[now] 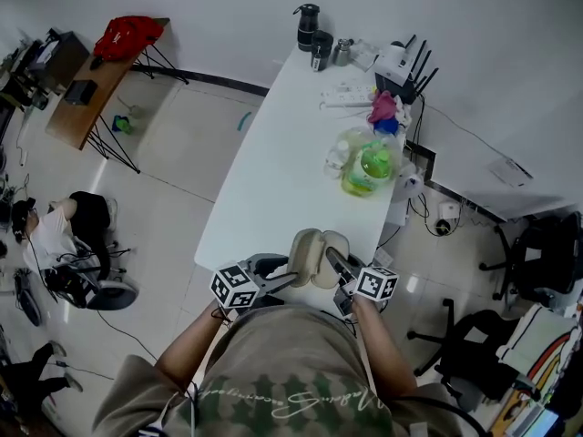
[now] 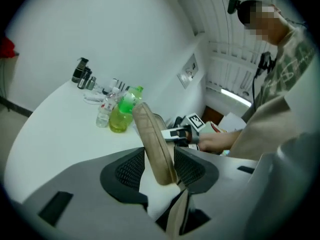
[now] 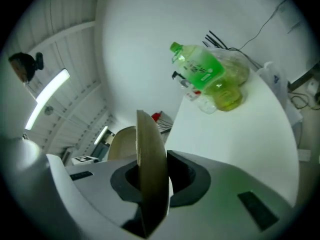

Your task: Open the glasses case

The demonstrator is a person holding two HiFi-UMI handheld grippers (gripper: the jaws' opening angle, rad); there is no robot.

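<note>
The beige glasses case (image 1: 319,255) lies open in a V at the near edge of the white table (image 1: 264,180), between my two grippers. My left gripper (image 1: 290,277) reaches in from the left. In the left gripper view one shell of the case (image 2: 152,139) stands between the wide jaws of the left gripper (image 2: 159,168), with a little white gap beside it. My right gripper (image 1: 333,262) comes in from the right. It is shut on the thin edge of the other shell (image 3: 149,154), with its pads (image 3: 185,176) pressed against it.
Farther along the table stand a green bottle (image 1: 369,167) and a clear bottle (image 1: 335,160). Black cups (image 1: 310,27), a power strip (image 1: 348,94) and a router (image 1: 401,60) sit at the far end. Office chairs (image 1: 533,262) are at the right, a person on the floor (image 1: 64,235) at the left.
</note>
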